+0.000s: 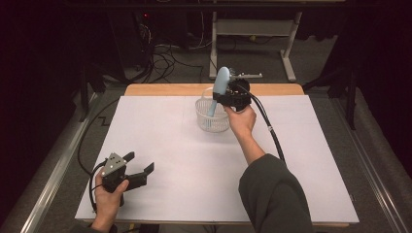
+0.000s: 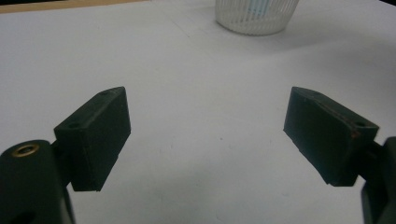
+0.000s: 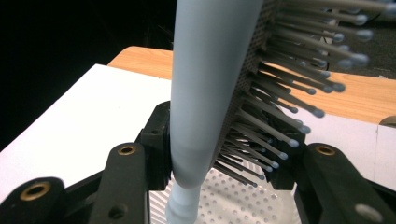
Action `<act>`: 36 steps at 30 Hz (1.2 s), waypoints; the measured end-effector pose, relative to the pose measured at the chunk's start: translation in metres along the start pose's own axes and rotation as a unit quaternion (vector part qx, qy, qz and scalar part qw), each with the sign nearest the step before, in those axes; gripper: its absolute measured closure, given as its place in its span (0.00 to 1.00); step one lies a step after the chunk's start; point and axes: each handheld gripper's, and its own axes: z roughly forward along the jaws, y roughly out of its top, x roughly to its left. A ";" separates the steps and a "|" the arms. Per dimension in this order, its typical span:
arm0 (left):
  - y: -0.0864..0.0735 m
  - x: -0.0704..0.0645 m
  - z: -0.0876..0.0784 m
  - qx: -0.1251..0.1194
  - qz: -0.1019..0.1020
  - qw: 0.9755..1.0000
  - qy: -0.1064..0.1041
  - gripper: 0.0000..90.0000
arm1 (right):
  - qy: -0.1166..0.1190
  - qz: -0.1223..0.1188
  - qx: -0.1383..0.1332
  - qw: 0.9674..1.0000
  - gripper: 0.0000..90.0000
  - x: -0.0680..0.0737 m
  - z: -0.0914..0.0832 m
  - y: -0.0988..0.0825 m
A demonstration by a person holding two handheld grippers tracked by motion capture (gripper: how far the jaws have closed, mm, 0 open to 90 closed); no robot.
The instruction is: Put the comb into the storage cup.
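Right gripper (image 1: 224, 95): clamped on the hairbrush (image 1: 219, 86), handle down in the basket (image 1: 212, 117).
Left gripper (image 1: 140, 164): wide open, empty.
Risk: the tall brush could tip the light basket.

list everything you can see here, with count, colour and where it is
hairbrush: 1, light blue with dark bristles, upright, handle down in the basket, clamped in the right tool
basket: 1, clear white plastic, far middle of the table
table: 1, white sheet over a wooden top, centre
cables: several, black, on the floor beyond the table
desk frame: 1, white, on the floor behind
left tool: 1, black, near left of the table, jaws wide apart, nothing between them
right tool: 1, black, above the basket
sleeve: 1, dark green, right forearm
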 end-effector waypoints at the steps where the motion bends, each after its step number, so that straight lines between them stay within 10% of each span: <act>1: 0.000 0.000 0.000 0.000 0.000 1.000 0.000 0.17 | -0.001 0.000 0.001 1.000 0.59 0.000 0.001 -0.001; 36: 0.000 0.001 0.000 -0.001 -0.002 1.000 0.005 0.17 | -0.026 -0.003 0.023 0.999 0.52 -0.015 -0.004 -0.018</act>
